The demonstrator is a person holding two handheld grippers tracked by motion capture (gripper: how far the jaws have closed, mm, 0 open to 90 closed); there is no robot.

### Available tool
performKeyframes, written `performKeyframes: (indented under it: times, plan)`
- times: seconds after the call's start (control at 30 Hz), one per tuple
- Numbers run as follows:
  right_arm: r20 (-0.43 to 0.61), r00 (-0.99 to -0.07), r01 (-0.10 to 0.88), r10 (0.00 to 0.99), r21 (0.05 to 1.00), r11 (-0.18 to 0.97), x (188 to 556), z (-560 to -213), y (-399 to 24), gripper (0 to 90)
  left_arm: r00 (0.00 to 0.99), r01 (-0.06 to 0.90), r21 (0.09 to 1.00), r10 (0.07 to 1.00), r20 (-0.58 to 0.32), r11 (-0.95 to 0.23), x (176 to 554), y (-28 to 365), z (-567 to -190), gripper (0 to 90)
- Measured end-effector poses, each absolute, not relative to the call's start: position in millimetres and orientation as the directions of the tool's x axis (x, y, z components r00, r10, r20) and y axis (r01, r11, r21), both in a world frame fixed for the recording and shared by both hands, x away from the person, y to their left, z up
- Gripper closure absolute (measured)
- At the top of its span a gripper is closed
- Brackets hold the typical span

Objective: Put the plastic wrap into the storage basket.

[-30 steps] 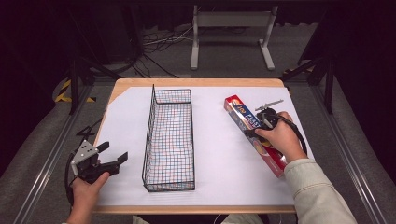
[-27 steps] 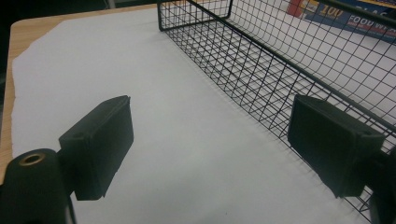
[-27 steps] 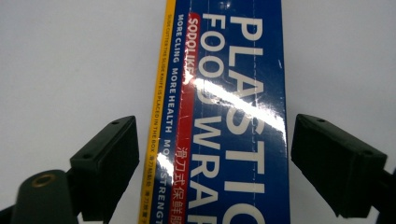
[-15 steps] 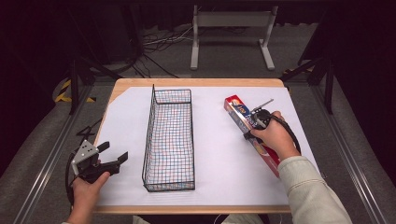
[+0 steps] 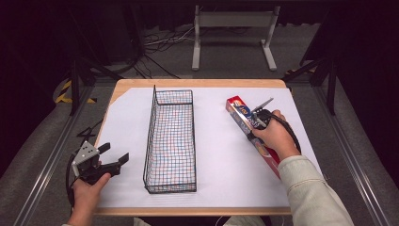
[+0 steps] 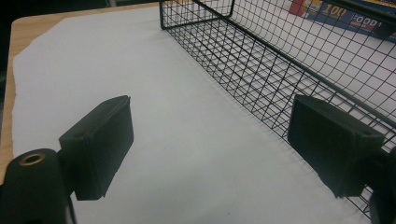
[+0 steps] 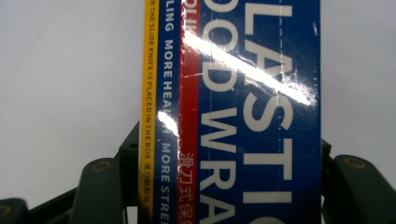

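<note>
The step in hand is the grasp on the long blue, red and yellow cardboard box of plastic food wrap [image 5: 251, 134], which lies flat on the white paper sheet [image 5: 221, 155] covering the wooden bench [image 5: 197, 84], to the right of the black wire-mesh basket [image 5: 170, 141] and well apart from it. The right hand-held gripper [image 5: 256, 123] sits over the box near its far half; its jaws have just been closing, and the right gripper view shows them drawn in against both long sides of the box [image 7: 233, 116], so the box appears clamped but not lifted off the paper. The left hand-held gripper [image 5: 115, 157] rests near the front left corner of the bench, just beside the basket's near end, with its jaws spread wide [image 6: 205, 154] and nothing between them.

Judging by the layout, the next move is likely to raise the box and carry it leftward over the basket's tall rim. Because the grip is away from the box's middle, the long end may sag or swing, so a level, steady lift seems called for.
</note>
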State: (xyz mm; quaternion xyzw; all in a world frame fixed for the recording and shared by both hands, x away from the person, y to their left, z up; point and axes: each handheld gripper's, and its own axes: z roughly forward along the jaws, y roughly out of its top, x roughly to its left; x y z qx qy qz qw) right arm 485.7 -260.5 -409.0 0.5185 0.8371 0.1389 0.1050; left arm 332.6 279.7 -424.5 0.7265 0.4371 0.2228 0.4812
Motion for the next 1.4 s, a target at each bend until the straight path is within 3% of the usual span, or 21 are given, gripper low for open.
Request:
performKeyframes:
  times: [0.43, 0.73, 1.4]
  plan:
    - [-0.036, -0.415, 0.854, 0.909, 0.328, 0.403, 485.6, -404.4, -259.5, 40.6, 0.518, 0.423, 0.892, 0.850, -0.097, -0.157, 333.2, 279.4, -425.2, 15.3]
    - [0.004, -0.369, 0.858, 0.930, 0.387, 0.338, 477.3, -379.8, -258.5, 40.5, 0.528, 0.418, 0.894, 0.845, -0.090, -0.165, 333.3, 276.1, -424.0, 15.3]
    - [0.052, -0.152, 0.893, 0.987, 0.435, 0.115, 462.5, -338.6, -256.7, 40.5, 0.513, 0.426, 0.895, 0.850, -0.119, -0.132, 341.1, 274.9, -427.9, 15.6]
